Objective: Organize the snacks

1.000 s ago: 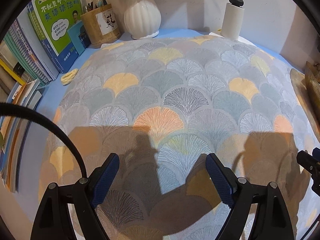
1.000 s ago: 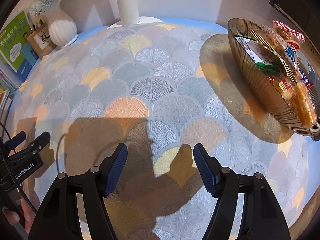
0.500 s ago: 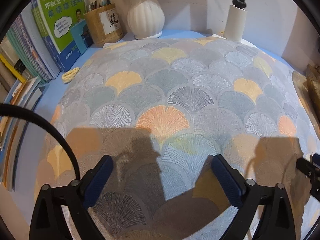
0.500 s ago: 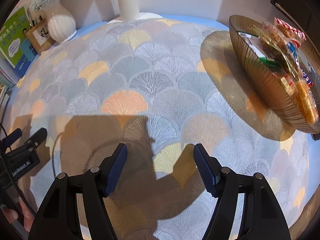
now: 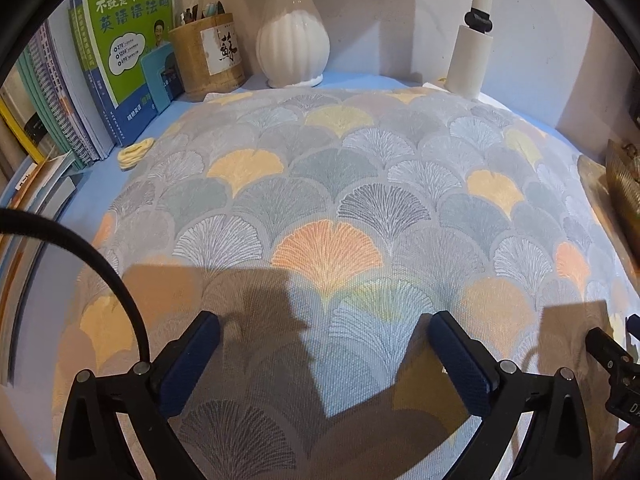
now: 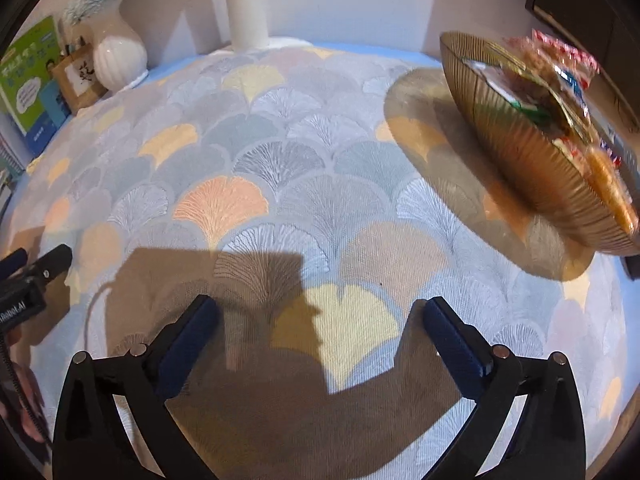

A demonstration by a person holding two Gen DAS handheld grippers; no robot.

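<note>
A ribbed gold bowl (image 6: 532, 184) stands at the right edge of the fan-patterned cloth (image 6: 288, 168), with several packaged snacks (image 6: 560, 80) piled in it. Its rim just shows at the right edge of the left wrist view (image 5: 624, 184). My right gripper (image 6: 320, 320) is open and empty above the cloth, left of and nearer than the bowl. My left gripper (image 5: 324, 336) is open and empty above the cloth's near middle. Each gripper shows at the edge of the other's view.
At the back stand a white ribbed vase (image 5: 292, 44), a wooden pen holder (image 5: 208, 60), a white lamp post (image 5: 472, 56) and upright books (image 5: 120, 52) on the left. A small yellow coil (image 5: 136, 152) lies by the books.
Both grippers have pulled back and tilted up a little, so the back wall items show more. Both stay open and empty. The bowl has not moved.
</note>
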